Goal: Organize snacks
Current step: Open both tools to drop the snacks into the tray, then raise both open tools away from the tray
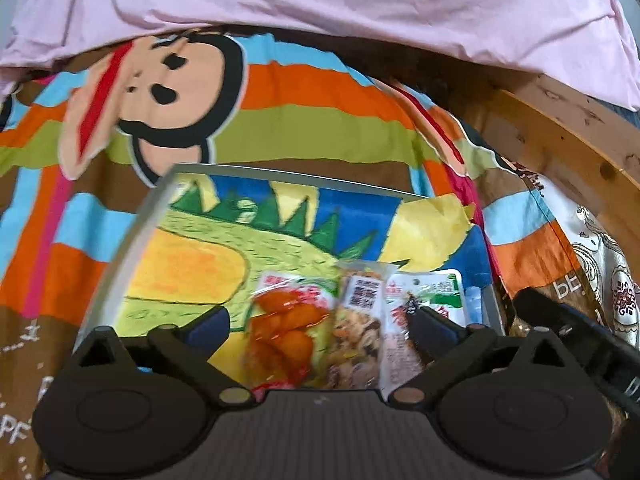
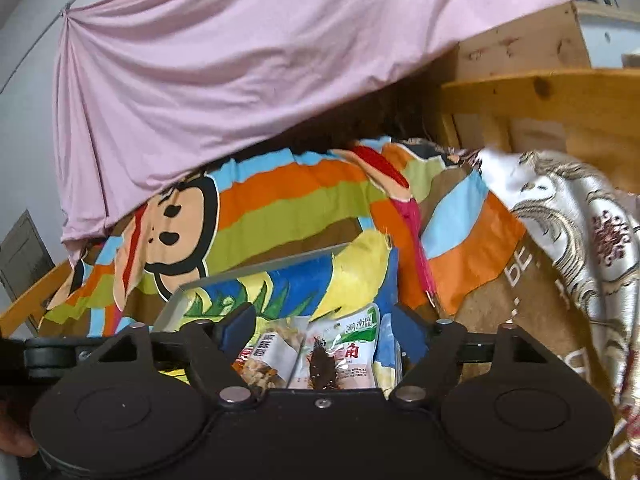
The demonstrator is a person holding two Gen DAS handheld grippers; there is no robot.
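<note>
Three snack packets are seen lying side by side at the 5 o'clock corner of the tray. The left gripper is held above them with jaws spread wide. The right gripper is likewise spread, nothing pinched, over the packets toward 6 o'clock.

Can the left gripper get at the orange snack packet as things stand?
Probably yes: the left gripper is open, the orange snack packet lies between its fingers on the tray, nothing covering it.
</note>
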